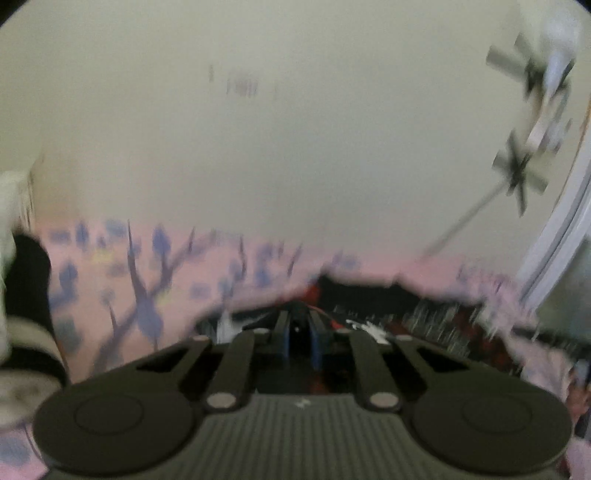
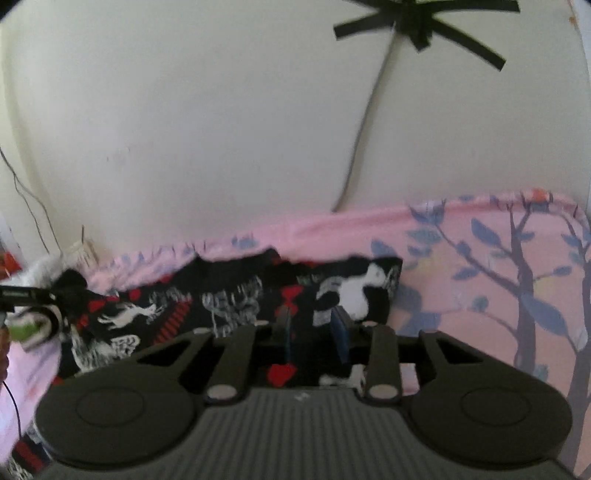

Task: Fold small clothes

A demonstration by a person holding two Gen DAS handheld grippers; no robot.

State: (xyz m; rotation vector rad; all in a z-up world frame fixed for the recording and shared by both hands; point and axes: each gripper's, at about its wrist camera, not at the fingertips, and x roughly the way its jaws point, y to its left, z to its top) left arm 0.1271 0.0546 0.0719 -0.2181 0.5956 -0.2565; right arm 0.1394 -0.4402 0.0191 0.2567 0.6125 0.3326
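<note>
A black garment [image 2: 229, 299] with red and white prints lies on the pink tree-print sheet [image 2: 480, 280]. My right gripper [image 2: 314, 332] is low over its right end, fingers a little apart with the cloth between them; whether it grips the cloth is unclear. My left gripper [image 1: 299, 332] appears in the blurred left wrist view with its fingers close together at the garment's edge [image 1: 369, 295]; a grip cannot be judged. The left gripper also shows at the far left of the right wrist view [image 2: 33, 295], at the garment's left end.
A cream wall [image 2: 221, 129] rises behind the bed. A cable [image 2: 365, 122] taped with black strips [image 2: 421, 26] runs down the wall. A white frame [image 1: 561, 229] stands at the right of the left wrist view. Thin wires [image 2: 29, 199] hang at the left.
</note>
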